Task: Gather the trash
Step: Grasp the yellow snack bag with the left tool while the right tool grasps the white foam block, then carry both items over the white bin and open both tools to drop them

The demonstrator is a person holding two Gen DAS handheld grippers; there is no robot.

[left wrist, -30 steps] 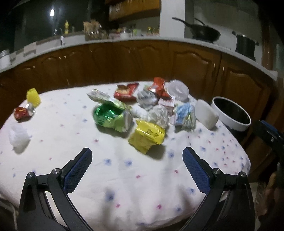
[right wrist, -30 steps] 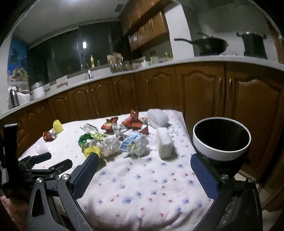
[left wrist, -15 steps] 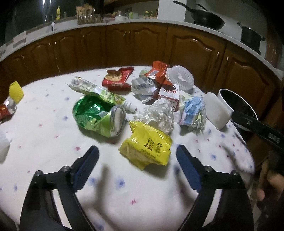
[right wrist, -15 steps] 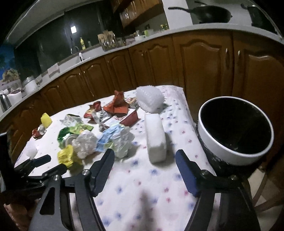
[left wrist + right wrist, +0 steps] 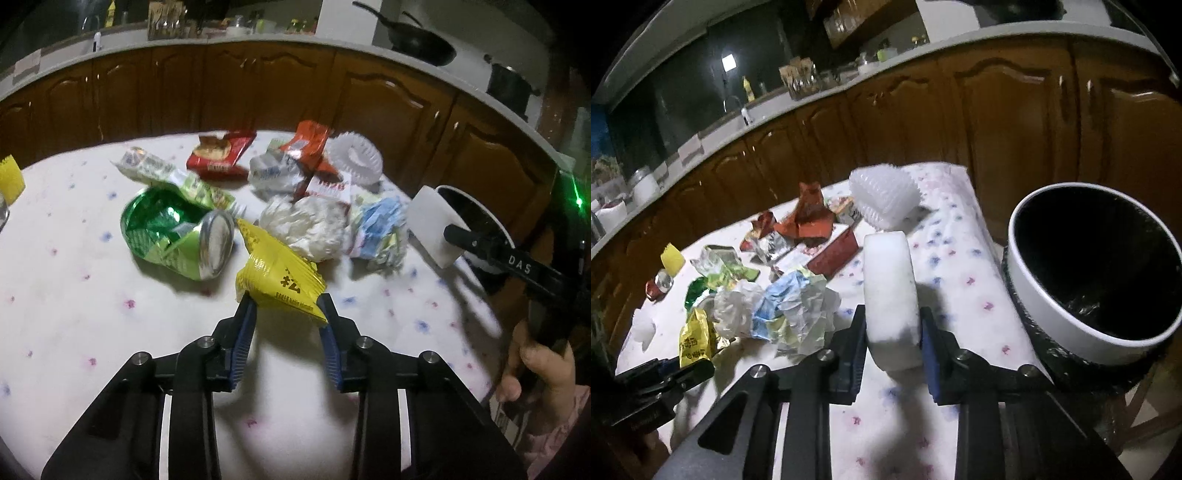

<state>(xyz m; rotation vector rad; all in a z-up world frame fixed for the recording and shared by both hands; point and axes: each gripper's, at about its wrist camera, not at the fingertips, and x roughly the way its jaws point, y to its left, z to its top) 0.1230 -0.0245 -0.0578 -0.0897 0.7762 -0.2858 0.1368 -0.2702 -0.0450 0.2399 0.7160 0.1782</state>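
Currently, left fingers: the left gripper [image 5: 286,308] has just been closing; the jaws are pinched on the near end of the yellow wrapper [image 5: 279,278], which is tilted up off the cloth.
Right fingers: the right gripper [image 5: 894,332] has just been closing; the pads are pressed on both sides of the white foam block [image 5: 891,291], which lies near the table's right edge.
Progress: judged as the first pickups; nothing is seen lying in the bin [image 5: 1100,332], though its dark liner hides much.
Left to do: the crushed green can [image 5: 177,232], crumpled white paper [image 5: 306,229], blue-and-white crumpled paper [image 5: 376,232], red wrappers [image 5: 221,151] and white foam net [image 5: 356,158] are spread on the tablecloth [image 5: 74,314].
Far side: a yellow cup [image 5: 673,258] and a small red piece [image 5: 653,288] are set well apart from the heap.
Obstruction: none is seen between the foam block and the bin, which stands just beside the table edge.
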